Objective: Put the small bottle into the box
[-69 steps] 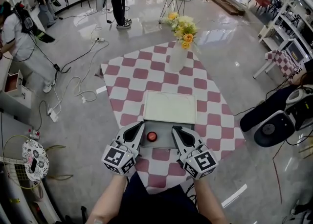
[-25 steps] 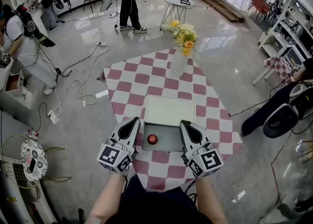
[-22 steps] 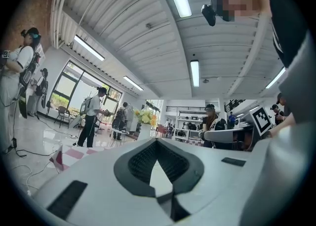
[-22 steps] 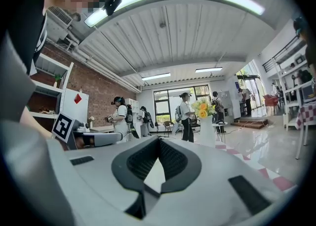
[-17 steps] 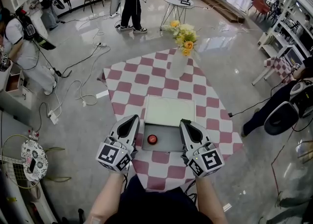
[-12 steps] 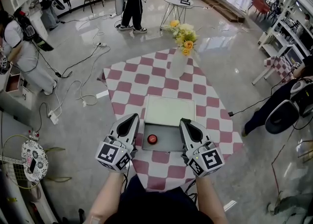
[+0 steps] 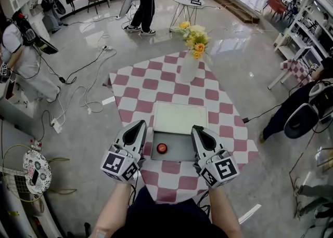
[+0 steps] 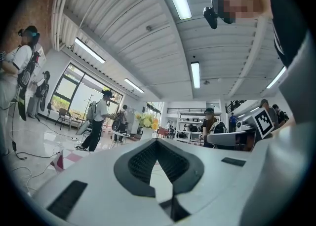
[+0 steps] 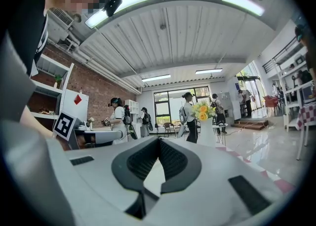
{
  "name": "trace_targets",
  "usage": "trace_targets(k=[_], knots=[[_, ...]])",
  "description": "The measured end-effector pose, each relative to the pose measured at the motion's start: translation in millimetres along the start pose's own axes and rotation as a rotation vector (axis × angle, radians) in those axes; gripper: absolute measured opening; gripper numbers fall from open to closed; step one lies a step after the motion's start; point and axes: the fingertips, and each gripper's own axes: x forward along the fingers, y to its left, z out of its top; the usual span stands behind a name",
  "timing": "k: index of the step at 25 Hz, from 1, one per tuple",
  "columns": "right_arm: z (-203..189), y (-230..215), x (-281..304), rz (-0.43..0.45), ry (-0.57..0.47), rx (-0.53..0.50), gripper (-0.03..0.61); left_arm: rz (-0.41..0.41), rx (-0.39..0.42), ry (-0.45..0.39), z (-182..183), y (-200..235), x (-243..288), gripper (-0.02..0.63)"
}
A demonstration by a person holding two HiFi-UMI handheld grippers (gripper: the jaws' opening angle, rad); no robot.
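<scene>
resting level on either side of the box (image 7: 183, 155), the left tongs (image 7: 139, 126) and the right tongs (image 7: 197, 130) sit over the near edge of the worktop (image 7: 130, 83). each is just beside a side wall of the box, though the head view does not show whether either touches it. both are clenched on nothing. in the left gripper view the dark pads of the left tongs (image 8: 158, 142) meet at their tips, leaving only an empty leaf-shaped gap behind them. the right gripper view shows the same of the right tongs (image 9: 159, 140). the small bottle (image 7: 162, 148) is inside the box, in its left half, and shows from above as a round red cap on the grey floor, apart from both tongs. the white lid (image 7: 180, 117) is folded back on the far side, so the mouth of the box is clear from above, which is likely why the bottle could go straight in. a vase (image 7: 188, 65) of yellow flowers stands well beyond the box at the far end of the checked cloth (image 7: 156, 78), out of the way of both hands. with the bottle in and both tongs empty beside the box, the placing looks finished, and this reads as a parked pose rather than a reach. the lid is not yet shut, though the task does not ask for that.
</scene>
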Motion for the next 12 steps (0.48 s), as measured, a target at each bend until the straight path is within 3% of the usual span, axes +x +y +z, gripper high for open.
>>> trace_targets(k=[12], knots=[[-5.7, 0.6, -3.3, -0.006, 0.004, 0.024, 0.003, 0.004, -0.010, 0.013, -6.3, 1.5, -4.6, 0.002]])
